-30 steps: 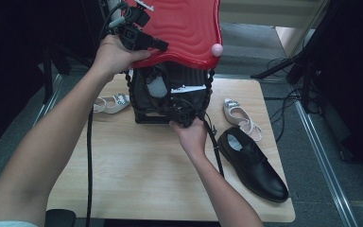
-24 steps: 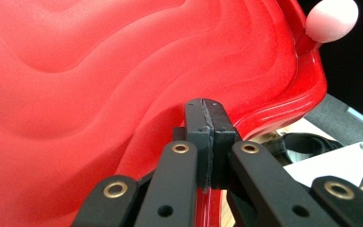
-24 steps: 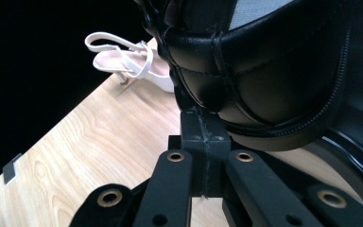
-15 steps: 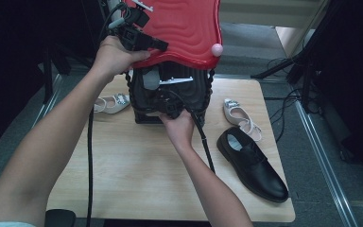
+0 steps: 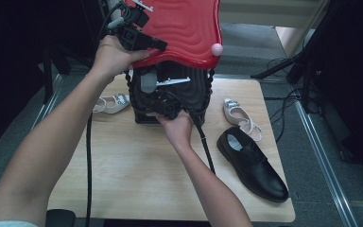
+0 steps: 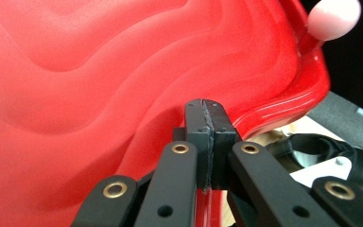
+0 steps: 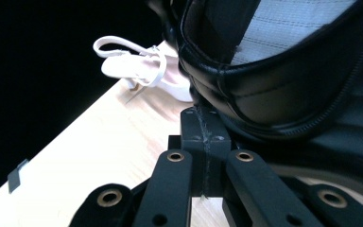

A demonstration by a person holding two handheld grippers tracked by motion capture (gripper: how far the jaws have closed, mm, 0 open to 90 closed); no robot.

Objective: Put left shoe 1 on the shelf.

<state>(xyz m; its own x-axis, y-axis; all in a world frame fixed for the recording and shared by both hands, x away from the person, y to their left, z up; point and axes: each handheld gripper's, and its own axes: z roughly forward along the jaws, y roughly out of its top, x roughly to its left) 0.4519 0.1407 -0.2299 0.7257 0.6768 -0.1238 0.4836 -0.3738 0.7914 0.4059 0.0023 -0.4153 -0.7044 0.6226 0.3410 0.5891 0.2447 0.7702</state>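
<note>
Left gripper [image 5: 144, 40] is seen with its jaws pressed together on the lower rim of a red lid [image 5: 189, 28], which is held raised and tilted above a black case [image 5: 170, 94] at the far edge of the surface [image 5: 137, 175]. Glossy moulded plastic with wavy ridges forms the lid, and a pale pink knob [image 5: 216, 49] sits at its right corner. Right gripper [image 5: 168, 111] is held at the case's near side, jaws together; nothing can be seen between them. Just beyond its tips, in the right gripper view, a black leather shoe [image 7: 283, 80] with a stitched edge and grey lining is seen. A second black leather shoe [image 5: 253, 163] lies near the surface's right edge, toe toward the near right corner. One white strappy sandal [image 5: 111, 103] lies left of the case, another [image 5: 240, 116] right of it.
</note>
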